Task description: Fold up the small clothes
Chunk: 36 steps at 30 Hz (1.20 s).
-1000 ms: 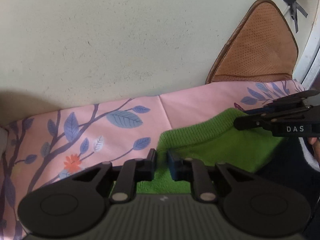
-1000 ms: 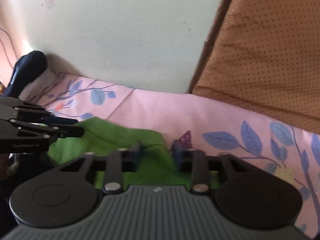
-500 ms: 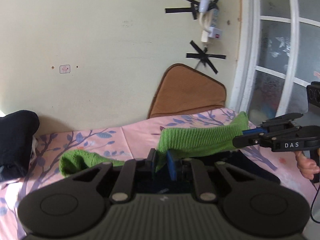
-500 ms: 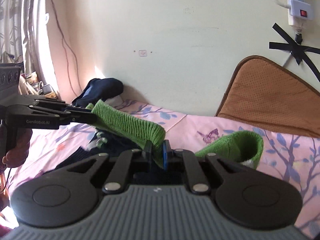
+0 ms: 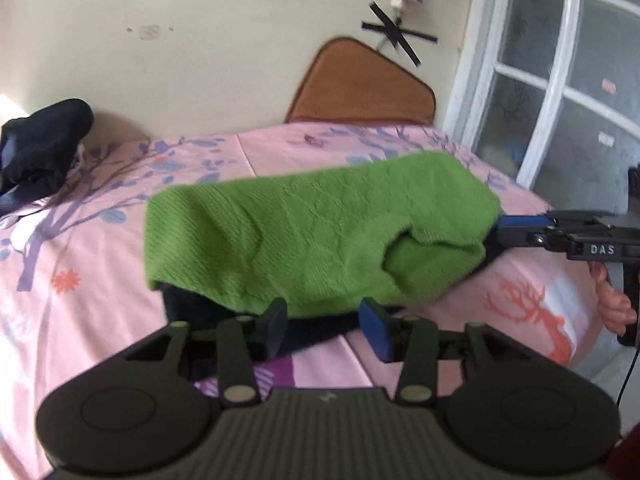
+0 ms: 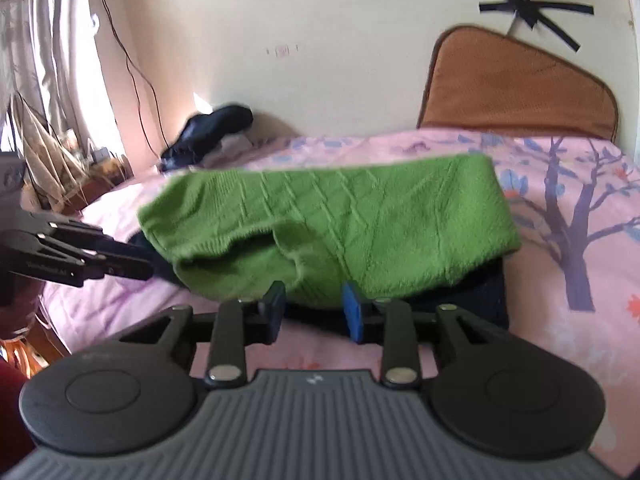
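A green knit garment lies folded over on the pink floral bed sheet, on top of a dark garment that shows under its near edge. It also shows in the right wrist view. My left gripper is open and empty just in front of the garment's near edge. My right gripper is open and empty at the near edge too. Each gripper shows in the other's view, the right one at the garment's right end, the left one at its left end.
A dark pile of clothes lies at the far left by the wall. A brown cushion leans on the wall at the head of the bed. A window is at the right. Curtains and clutter stand left of the bed.
Both grippers pulled the green garment's far edge back toward me, laid it over itself, and opened. They now sit empty just off its near edge.
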{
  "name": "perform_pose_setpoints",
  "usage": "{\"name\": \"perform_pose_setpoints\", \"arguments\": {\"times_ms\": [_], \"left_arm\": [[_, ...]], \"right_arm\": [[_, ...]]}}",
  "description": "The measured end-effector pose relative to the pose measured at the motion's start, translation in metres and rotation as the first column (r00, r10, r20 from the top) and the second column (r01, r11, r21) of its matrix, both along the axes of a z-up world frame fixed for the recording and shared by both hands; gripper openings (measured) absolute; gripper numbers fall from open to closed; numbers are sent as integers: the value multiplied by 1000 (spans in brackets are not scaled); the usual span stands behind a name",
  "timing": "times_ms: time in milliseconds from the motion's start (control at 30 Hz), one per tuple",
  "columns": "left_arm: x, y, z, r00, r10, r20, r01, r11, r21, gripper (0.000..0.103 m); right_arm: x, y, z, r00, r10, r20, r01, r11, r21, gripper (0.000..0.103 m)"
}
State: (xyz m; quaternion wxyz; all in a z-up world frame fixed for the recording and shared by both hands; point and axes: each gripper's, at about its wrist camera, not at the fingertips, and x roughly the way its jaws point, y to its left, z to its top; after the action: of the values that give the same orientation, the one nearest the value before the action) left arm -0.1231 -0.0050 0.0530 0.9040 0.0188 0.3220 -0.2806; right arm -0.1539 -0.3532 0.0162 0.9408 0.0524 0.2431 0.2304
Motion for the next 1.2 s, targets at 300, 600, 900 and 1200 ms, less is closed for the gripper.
{"name": "perform_pose_setpoints", "arguments": {"times_ms": [300, 600, 900, 1200], "left_arm": [[97, 15, -4, 976, 199, -88, -207, 972, -106, 38], [125, -17, -30, 954, 299, 17, -299, 951, 83, 33], [85, 20, -16, 973, 155, -168, -195, 948, -250, 48], [103, -37, -25, 982, -6, -187, -48, 958, -283, 48]], "right_arm": [[50, -3, 13, 974, -212, 74, 209, 977, 46, 42], [39, -11, -25, 966, -248, -77, 252, 966, 58, 42], [27, -88, -31, 889, -407, -212, 457, 822, 340, 66], [44, -65, -42, 897, -334, -290, 433, 799, 417, 65]]}}
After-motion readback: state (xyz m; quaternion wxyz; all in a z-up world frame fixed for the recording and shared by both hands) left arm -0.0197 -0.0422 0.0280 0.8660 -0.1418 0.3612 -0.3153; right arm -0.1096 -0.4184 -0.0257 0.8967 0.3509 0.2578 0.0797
